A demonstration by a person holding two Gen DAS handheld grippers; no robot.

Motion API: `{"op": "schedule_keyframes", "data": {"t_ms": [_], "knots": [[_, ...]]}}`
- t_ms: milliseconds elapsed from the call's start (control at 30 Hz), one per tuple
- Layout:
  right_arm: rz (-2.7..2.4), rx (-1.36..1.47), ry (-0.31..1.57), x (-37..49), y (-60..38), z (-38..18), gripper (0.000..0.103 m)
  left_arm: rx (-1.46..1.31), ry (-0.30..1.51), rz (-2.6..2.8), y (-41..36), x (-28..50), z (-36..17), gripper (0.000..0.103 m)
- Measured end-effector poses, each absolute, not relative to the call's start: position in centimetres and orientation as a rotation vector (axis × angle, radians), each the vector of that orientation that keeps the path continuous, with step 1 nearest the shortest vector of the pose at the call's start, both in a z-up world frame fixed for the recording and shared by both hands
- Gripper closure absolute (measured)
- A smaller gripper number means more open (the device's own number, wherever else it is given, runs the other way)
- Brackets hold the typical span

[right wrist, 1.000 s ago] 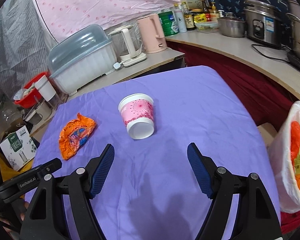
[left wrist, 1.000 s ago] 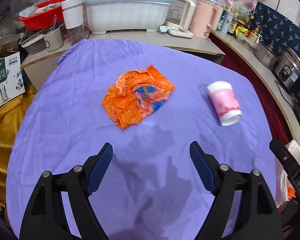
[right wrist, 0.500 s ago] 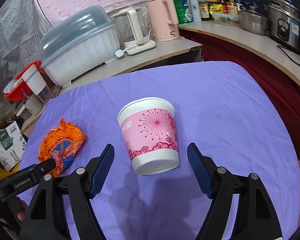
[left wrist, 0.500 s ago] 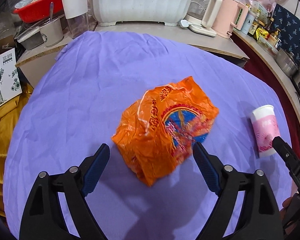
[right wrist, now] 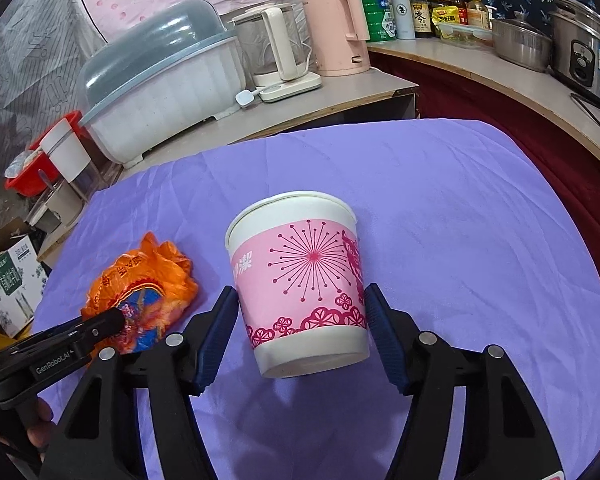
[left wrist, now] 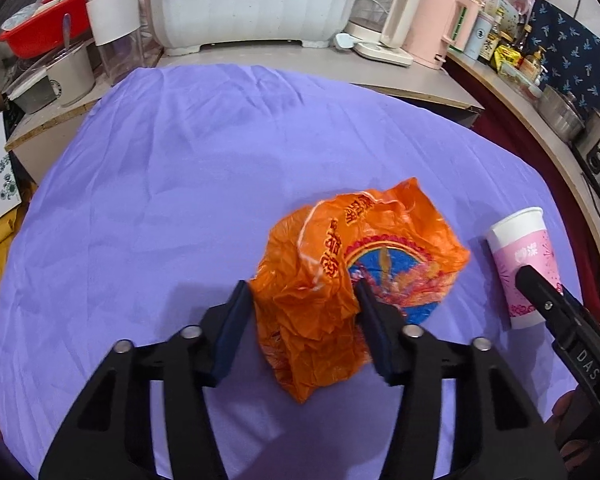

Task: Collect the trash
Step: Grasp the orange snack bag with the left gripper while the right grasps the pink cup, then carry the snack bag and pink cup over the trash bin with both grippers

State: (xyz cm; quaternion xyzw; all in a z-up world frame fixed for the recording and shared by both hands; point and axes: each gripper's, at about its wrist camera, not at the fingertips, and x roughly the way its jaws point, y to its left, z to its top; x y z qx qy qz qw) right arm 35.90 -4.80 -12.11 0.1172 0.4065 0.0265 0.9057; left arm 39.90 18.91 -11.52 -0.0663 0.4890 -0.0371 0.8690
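A crumpled orange plastic wrapper (left wrist: 356,264) lies on the purple tablecloth (left wrist: 160,208). My left gripper (left wrist: 302,300) has its blue pads closed against the wrapper's near end. A pink-and-white paper cup (right wrist: 300,288) lies tilted on the cloth, and my right gripper (right wrist: 300,312) has its pads pressed on both sides of it. The cup also shows at the right of the left wrist view (left wrist: 524,264). The wrapper and the left gripper show at the left of the right wrist view (right wrist: 140,292).
Behind the table a counter holds a white dish box with a grey lid (right wrist: 160,80), a glass kettle (right wrist: 276,52), a pink kettle (right wrist: 340,28), bottles and pots (right wrist: 520,42). A red basin (left wrist: 40,28) and a cardboard box (right wrist: 12,280) stand at the left.
Both grippers moved forward and closed: the left onto the orange wrapper, the right onto the paper cup. Half a second ago both were wide open around them.
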Motion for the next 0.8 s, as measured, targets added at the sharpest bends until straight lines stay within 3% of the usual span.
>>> {"op": "schedule_keyframes", "data": {"t_ms": [167, 800], "knots": [[0.061, 0.234, 0.812, 34.3, -4.9, -10.7, 0.042, -0.121, 1.009, -0.113, 17.3, 38.6, -10.2, 0.081], [-0.026, 0.310, 0.691, 22.9, -12.1, -3.5, 0.042, -0.039, 0.879, -0.254, 9.1, 28.7, -1.5, 0.084]]}}
